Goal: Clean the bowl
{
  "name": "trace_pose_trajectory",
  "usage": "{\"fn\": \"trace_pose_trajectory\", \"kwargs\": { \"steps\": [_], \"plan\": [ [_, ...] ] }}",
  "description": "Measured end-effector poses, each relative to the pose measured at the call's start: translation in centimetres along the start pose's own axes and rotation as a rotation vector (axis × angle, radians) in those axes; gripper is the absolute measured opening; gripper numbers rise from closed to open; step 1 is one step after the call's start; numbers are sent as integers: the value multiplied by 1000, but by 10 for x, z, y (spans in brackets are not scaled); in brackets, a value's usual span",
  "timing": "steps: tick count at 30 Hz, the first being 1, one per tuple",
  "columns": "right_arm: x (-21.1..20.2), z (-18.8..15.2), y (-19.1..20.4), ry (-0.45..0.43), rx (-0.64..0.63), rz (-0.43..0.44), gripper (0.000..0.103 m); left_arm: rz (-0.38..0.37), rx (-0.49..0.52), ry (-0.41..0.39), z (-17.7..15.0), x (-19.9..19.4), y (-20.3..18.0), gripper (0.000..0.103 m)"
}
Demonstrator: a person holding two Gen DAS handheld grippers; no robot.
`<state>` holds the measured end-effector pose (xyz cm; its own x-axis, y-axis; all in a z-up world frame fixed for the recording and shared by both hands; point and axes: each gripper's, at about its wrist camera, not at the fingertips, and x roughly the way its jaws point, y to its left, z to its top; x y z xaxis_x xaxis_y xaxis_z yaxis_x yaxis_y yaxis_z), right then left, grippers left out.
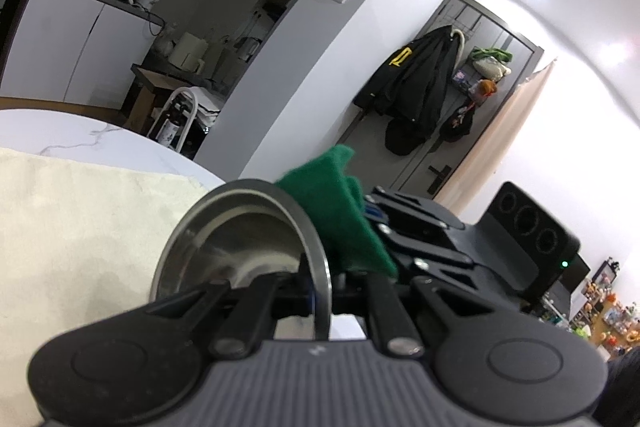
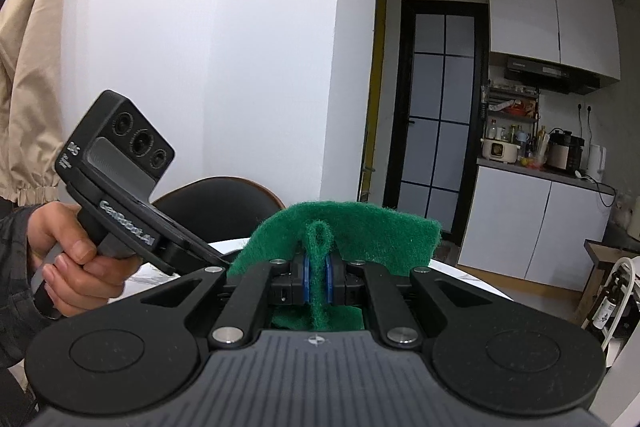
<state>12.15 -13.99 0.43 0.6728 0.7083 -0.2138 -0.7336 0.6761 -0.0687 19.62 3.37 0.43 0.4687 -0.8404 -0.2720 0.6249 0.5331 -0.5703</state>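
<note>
In the left wrist view my left gripper [image 1: 316,291] is shut on the rim of a steel bowl [image 1: 240,247], held tilted on its side above the table with its mouth facing left. A green scouring pad [image 1: 344,215] rests against the bowl's outer right side, held by my right gripper [image 1: 380,219], which comes in from the right. In the right wrist view my right gripper [image 2: 317,277] is shut on the folded green scouring pad [image 2: 344,231]. The pad hides the bowl there. The left gripper's body [image 2: 132,211] and the hand holding it show at left.
A white marble table [image 1: 80,135] carries a cream cloth [image 1: 80,219] under the bowl. A black chair [image 2: 216,203] stands behind the table. Kitchen cabinets [image 2: 532,227] and a counter with appliances lie beyond. A door with hanging coats [image 1: 420,87] is at the back.
</note>
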Motion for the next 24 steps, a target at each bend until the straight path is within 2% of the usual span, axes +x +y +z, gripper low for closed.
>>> {"fn": "trace_pose_trajectory", "kwargs": {
  "steps": [11, 21, 23, 24],
  "plan": [
    [11, -13, -27, 35, 32, -69, 10, -57, 2, -39, 3, -7, -6, 7],
    [14, -24, -32, 74, 21, -69, 10, -102, -26, -76, 6, -12, -4, 6],
    [11, -24, -33, 72, 22, -68, 10, -106, -27, -75, 6, -11, -4, 6],
    [24, -11, -34, 79, 22, -72, 10, -107, -26, -74, 6, -11, -5, 6]
  ]
}}
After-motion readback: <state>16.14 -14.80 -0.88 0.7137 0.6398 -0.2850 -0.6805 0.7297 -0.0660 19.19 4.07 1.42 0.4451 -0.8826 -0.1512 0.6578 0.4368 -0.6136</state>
